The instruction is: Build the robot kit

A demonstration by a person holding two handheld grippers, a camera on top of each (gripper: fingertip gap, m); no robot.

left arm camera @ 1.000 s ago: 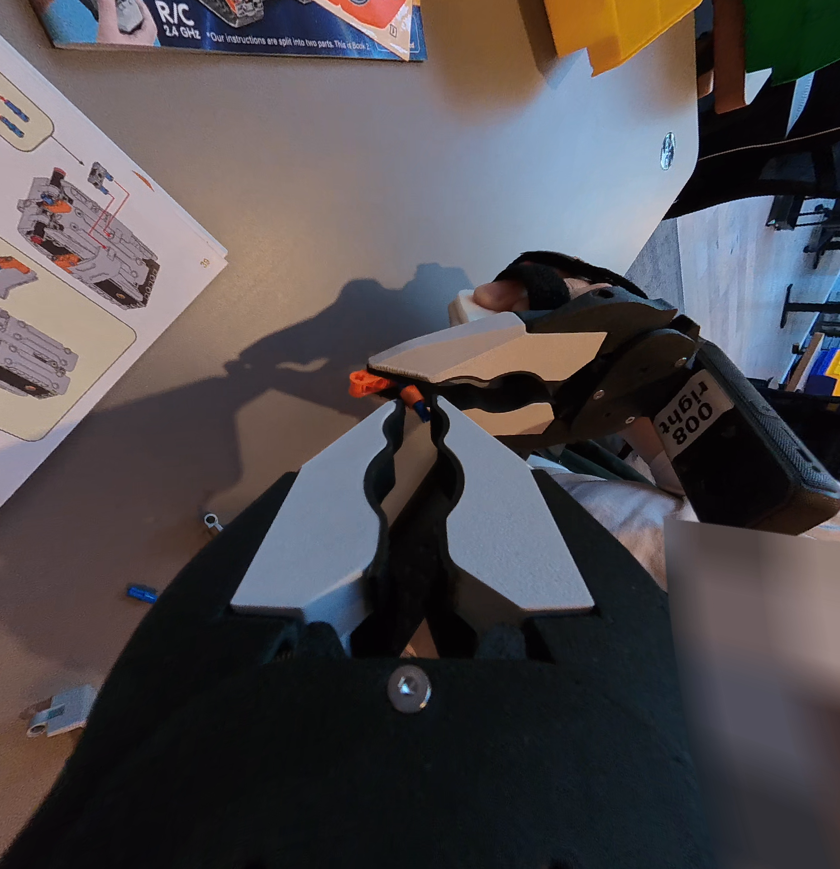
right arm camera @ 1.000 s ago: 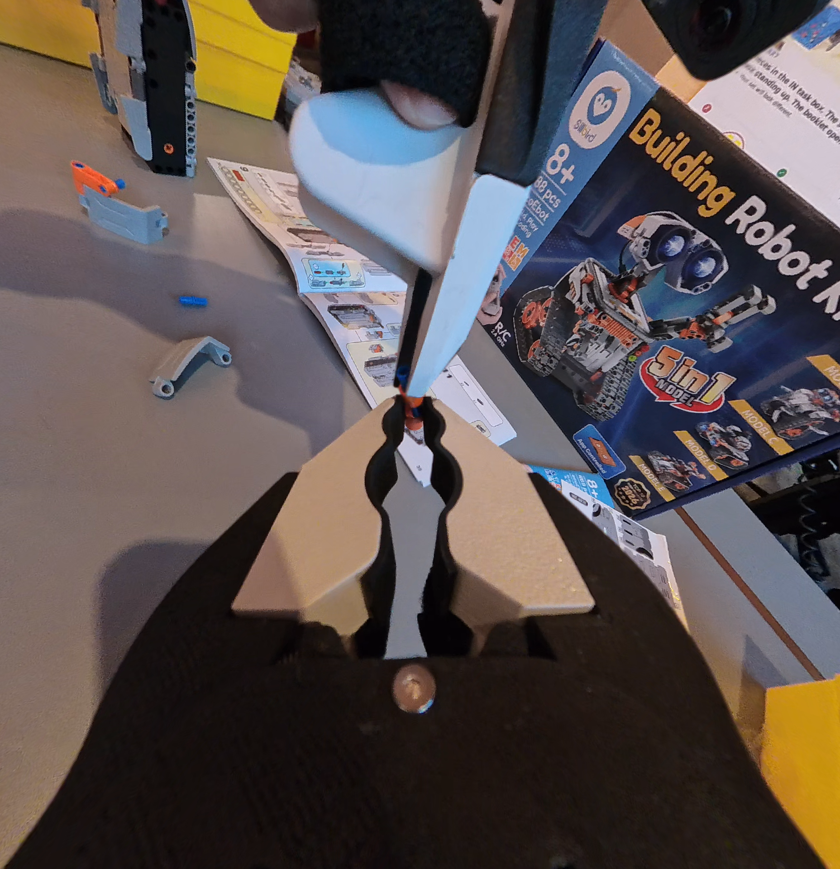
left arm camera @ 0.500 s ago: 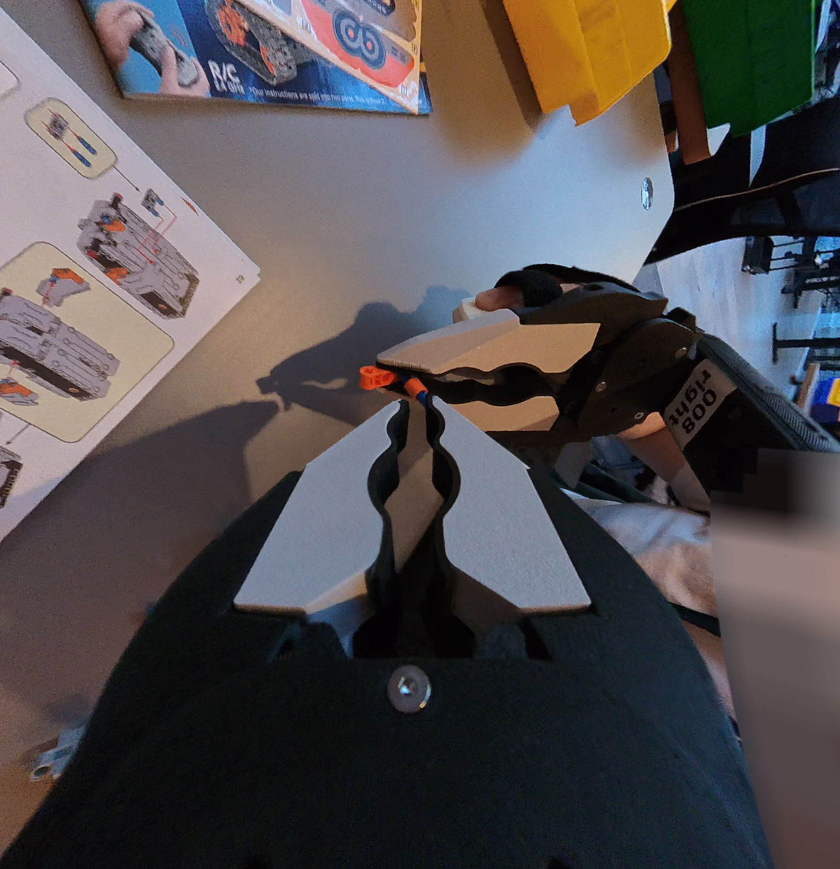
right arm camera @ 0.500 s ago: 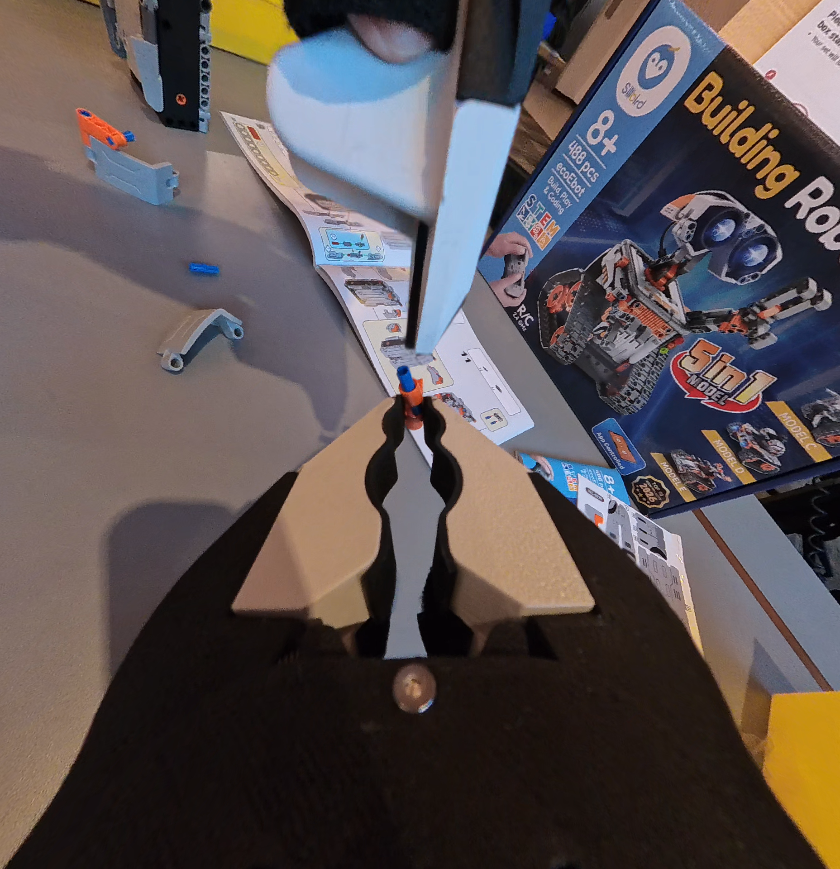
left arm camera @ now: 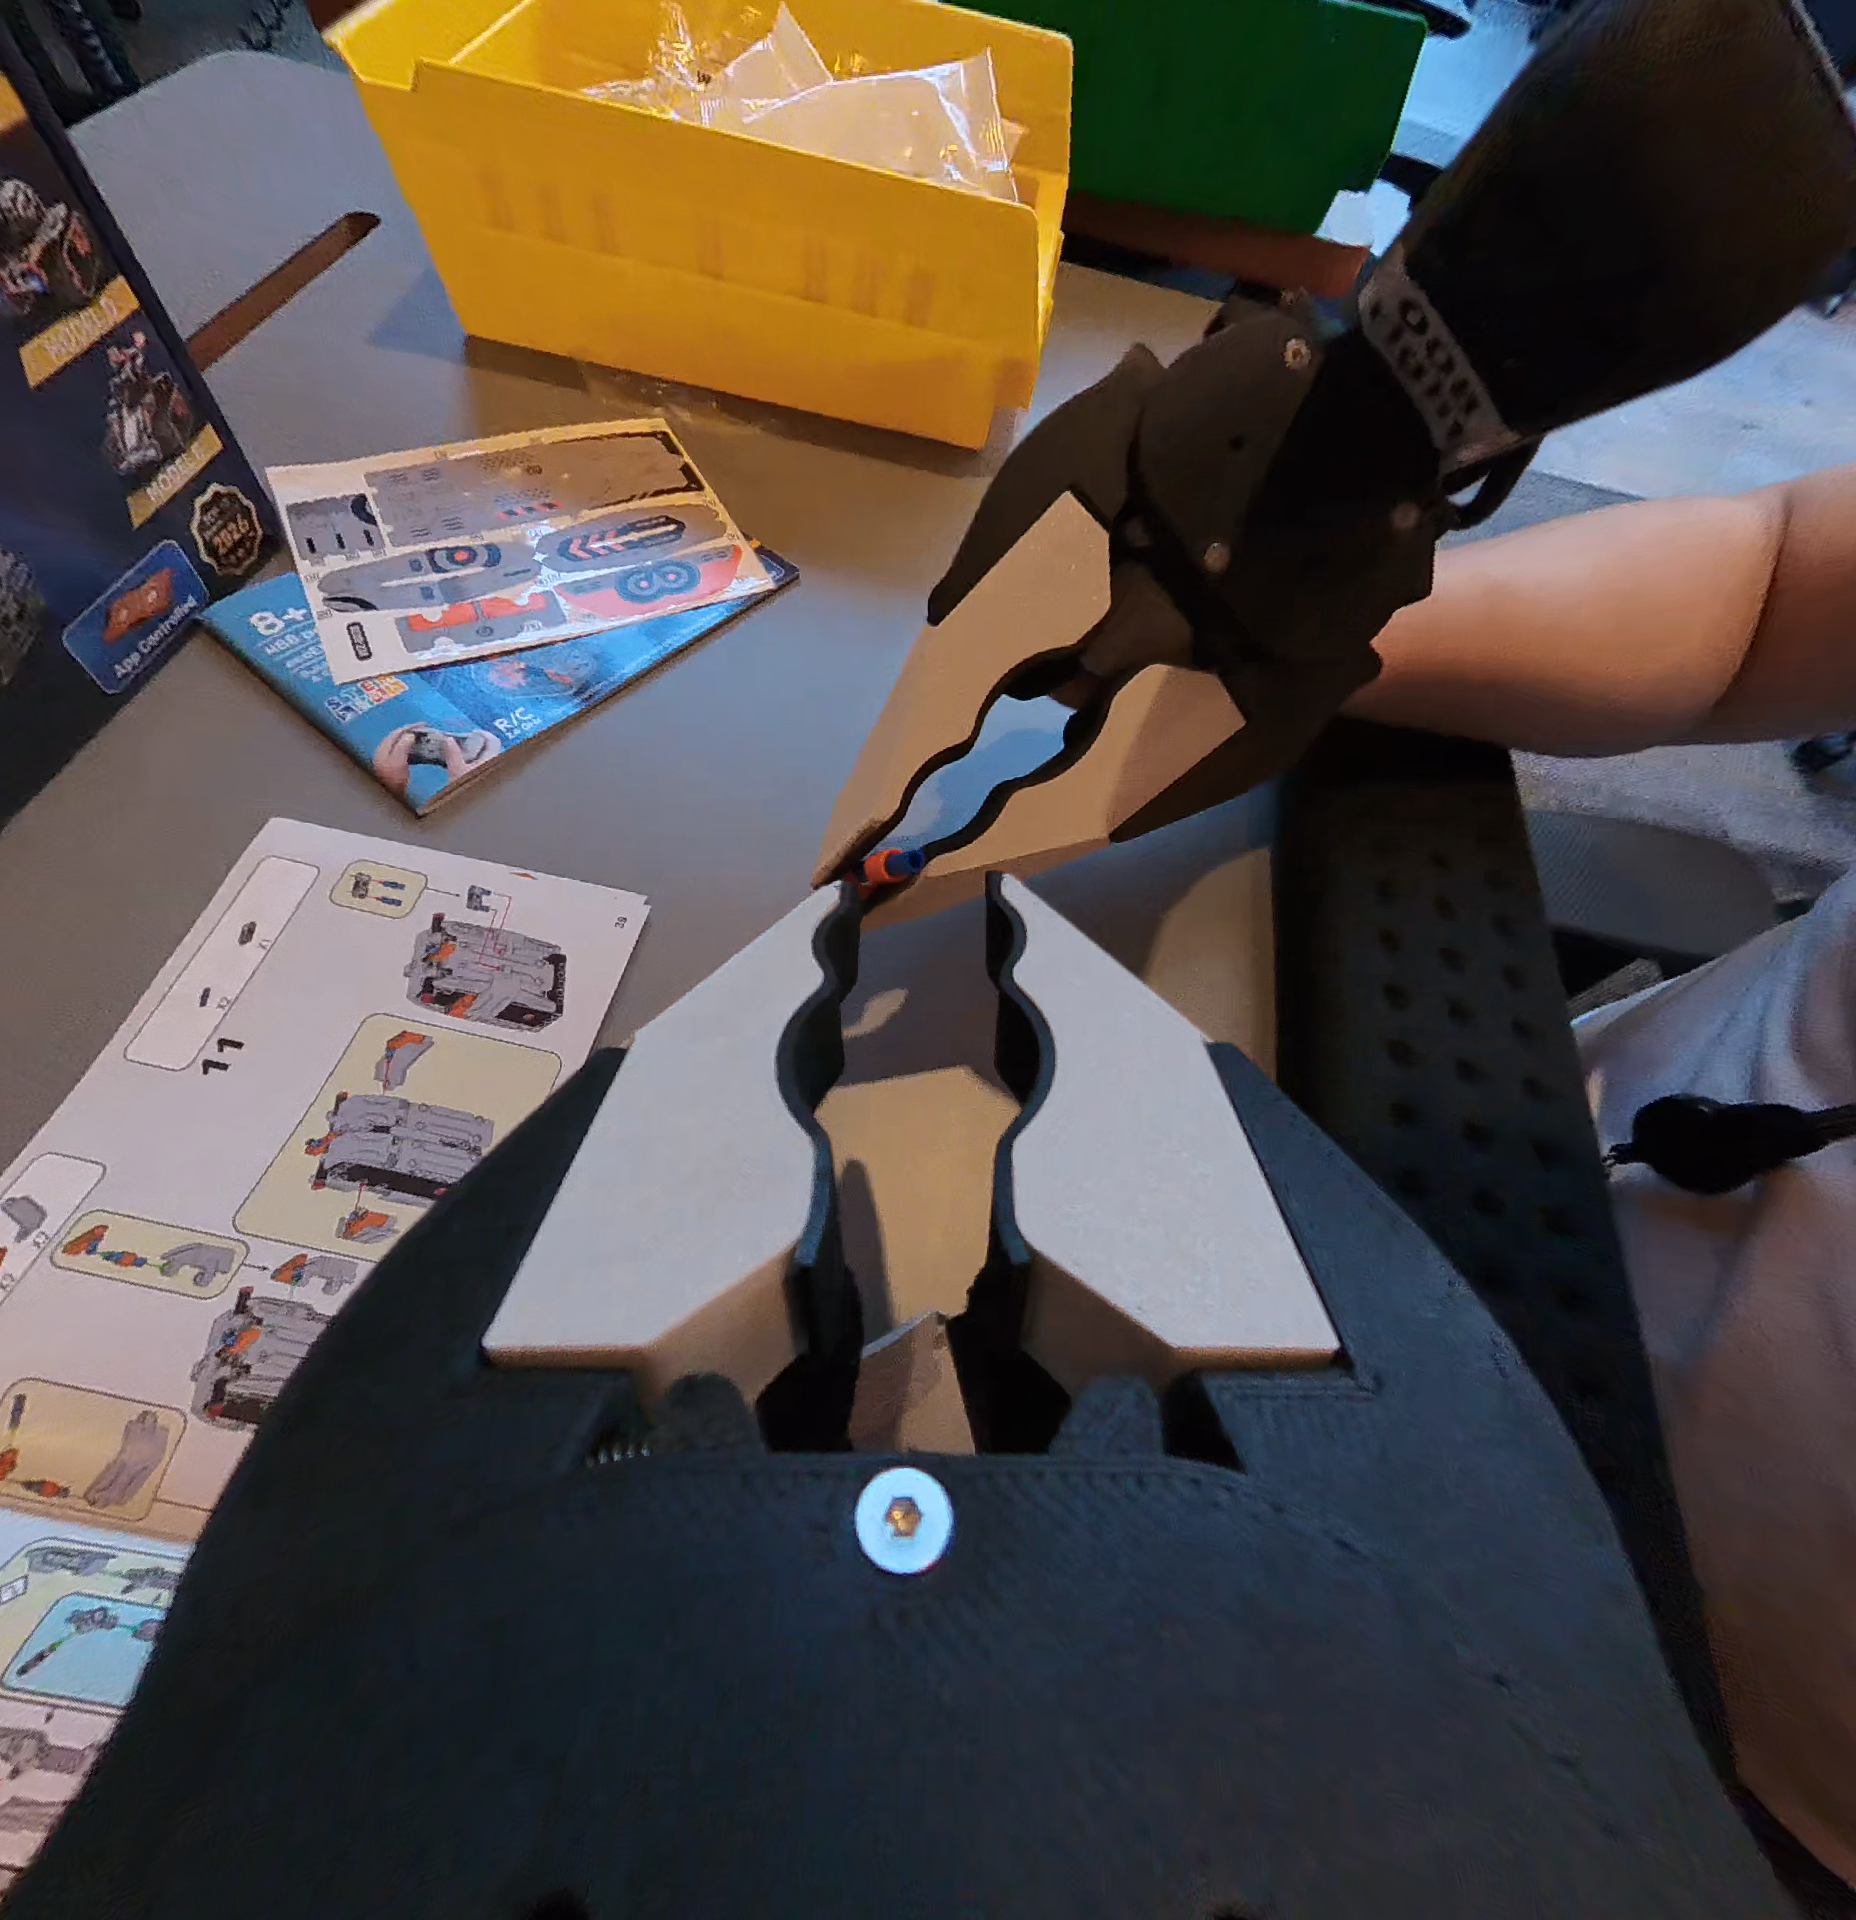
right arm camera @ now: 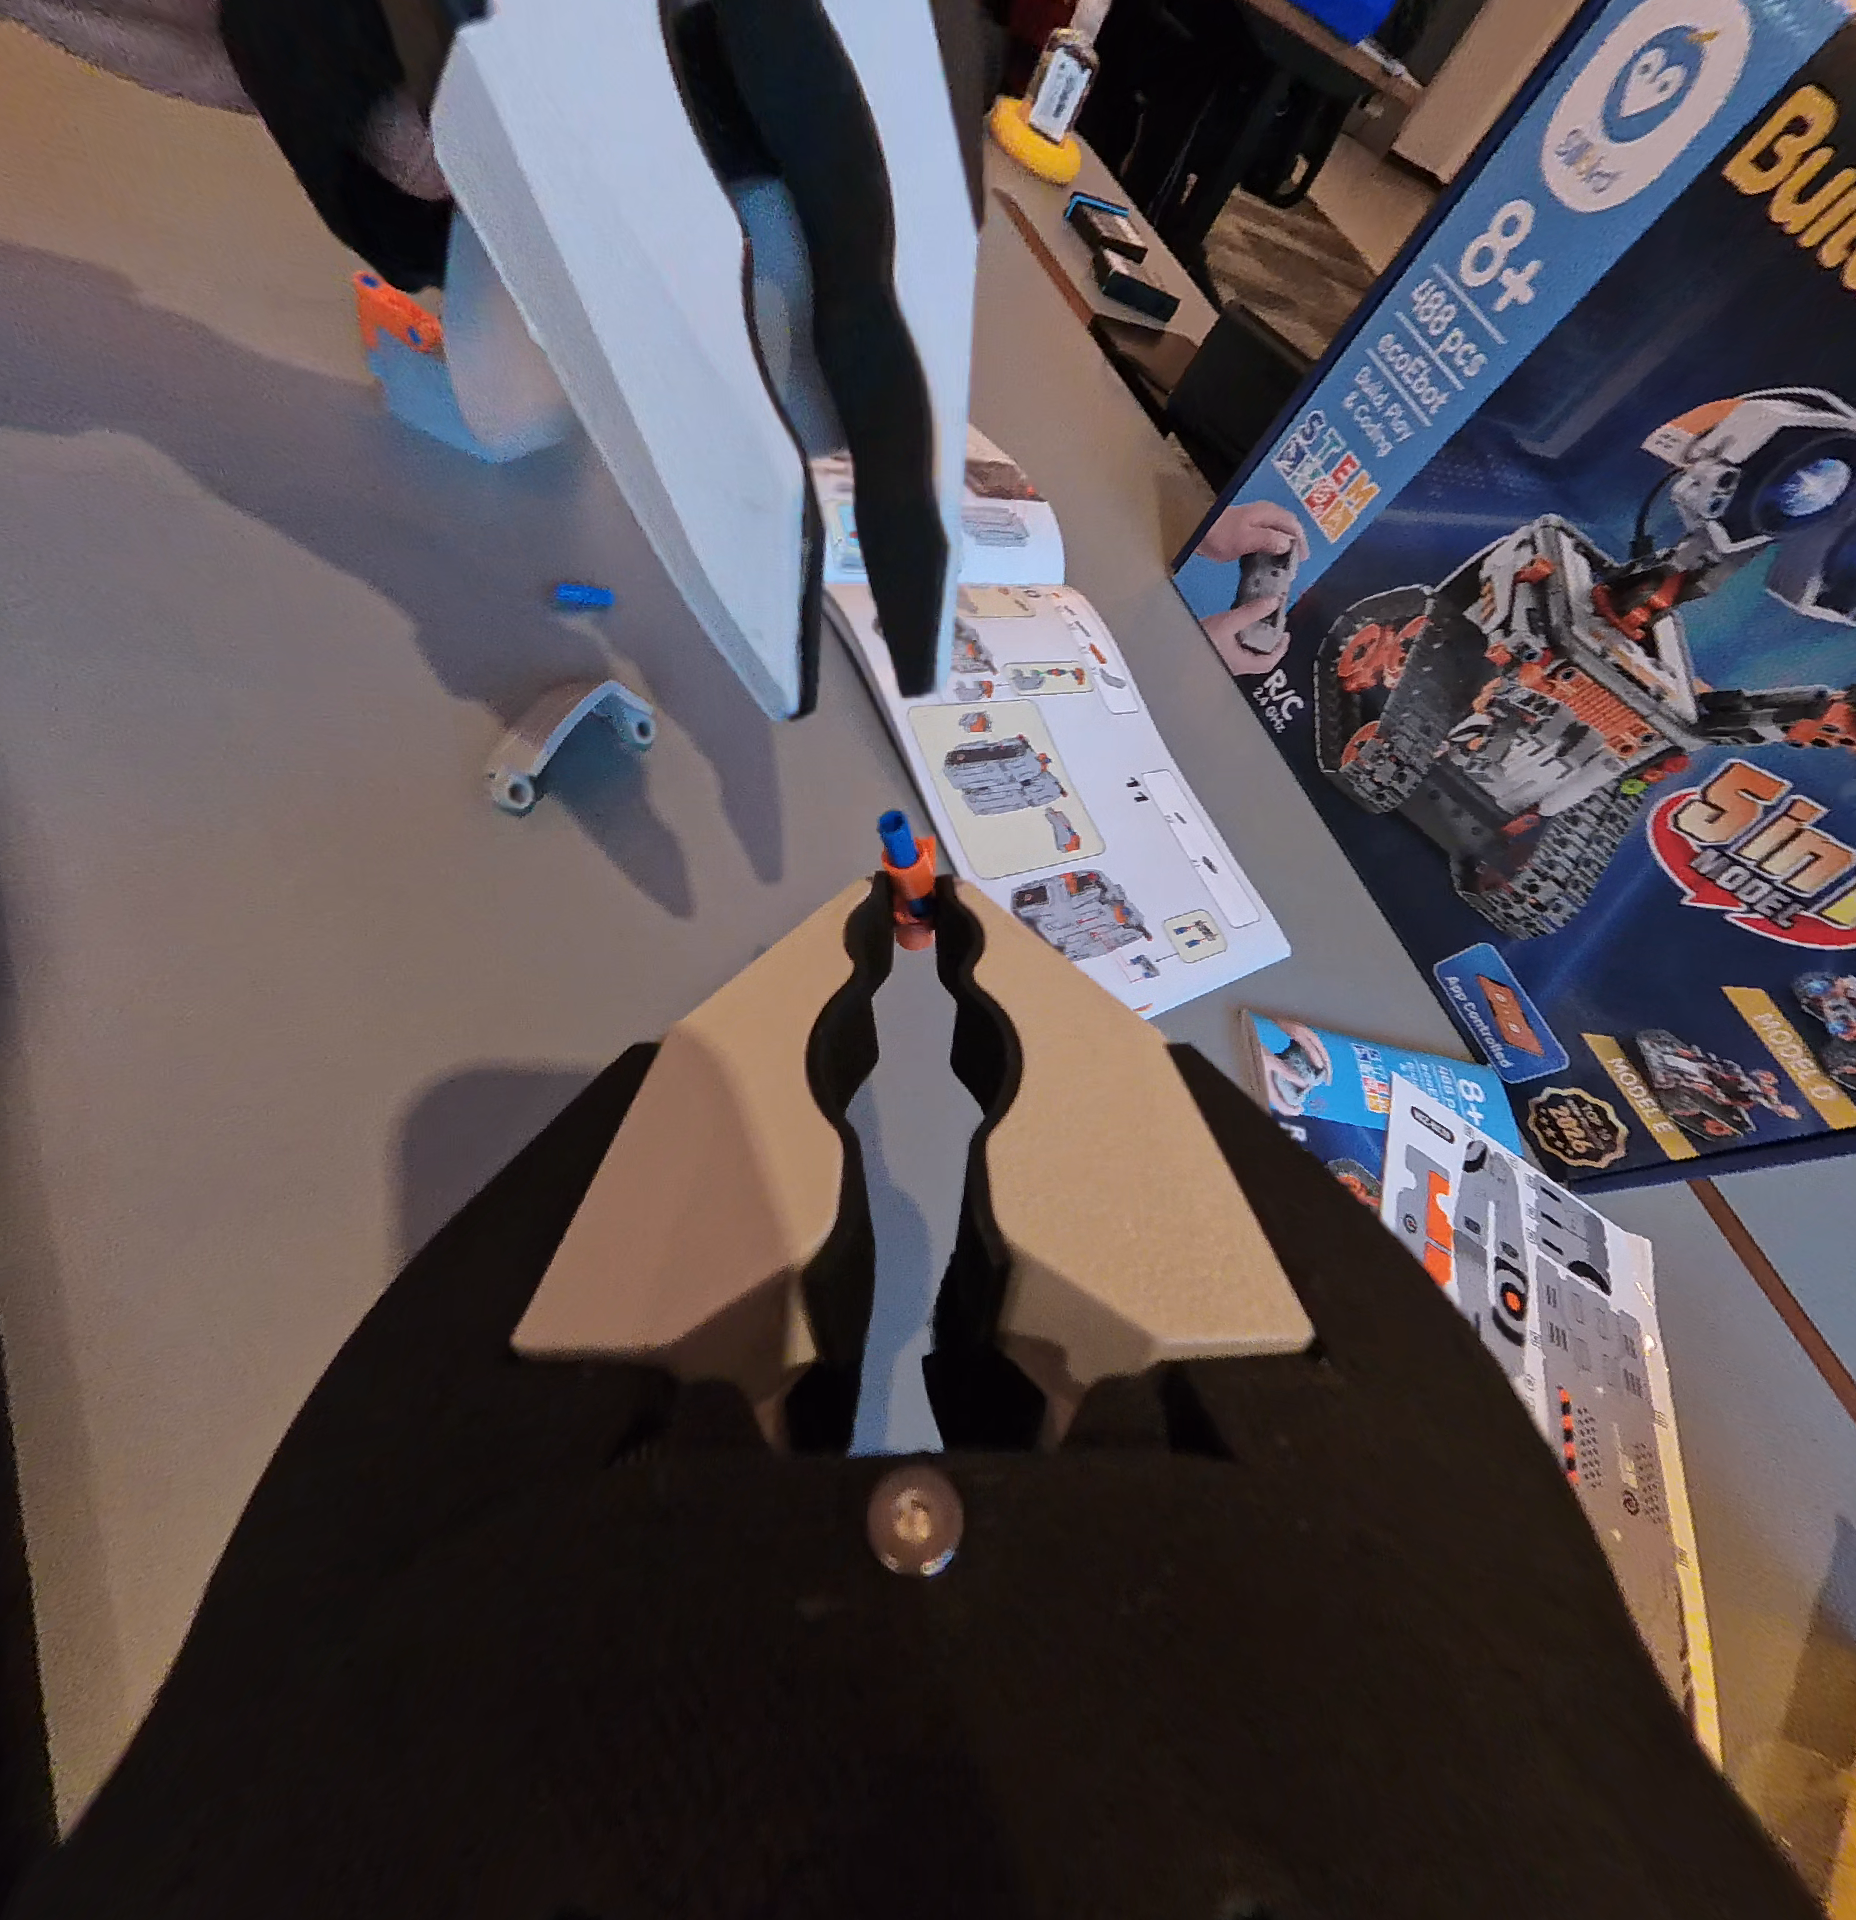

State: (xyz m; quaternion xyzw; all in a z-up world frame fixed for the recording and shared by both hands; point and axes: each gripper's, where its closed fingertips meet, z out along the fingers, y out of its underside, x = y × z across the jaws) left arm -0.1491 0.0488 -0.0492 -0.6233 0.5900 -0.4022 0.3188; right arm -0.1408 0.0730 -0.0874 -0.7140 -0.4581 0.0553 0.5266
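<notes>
Fingertips of the right gripper (right arm camera: pixel 911 902) pinch a small orange piece (right arm camera: pixel 913 883) with a blue pin above the table (right arm camera: pixel 228 935). The left gripper (left arm camera: pixel 919 894) hovers just beside it, jaws parted and empty, near the open instruction booklet (left arm camera: pixel 280 1091).

Both wrist cameras face the table (left arm camera: pixel 695 748), sharing the manual (right arm camera: pixel 1090 831).

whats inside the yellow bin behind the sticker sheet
The yellow bin holds crumpled clear plastic bags showing above its rim. Its front wall covers the lower part, so whatever lies beneath or inside the bags cannot be seen.
</notes>
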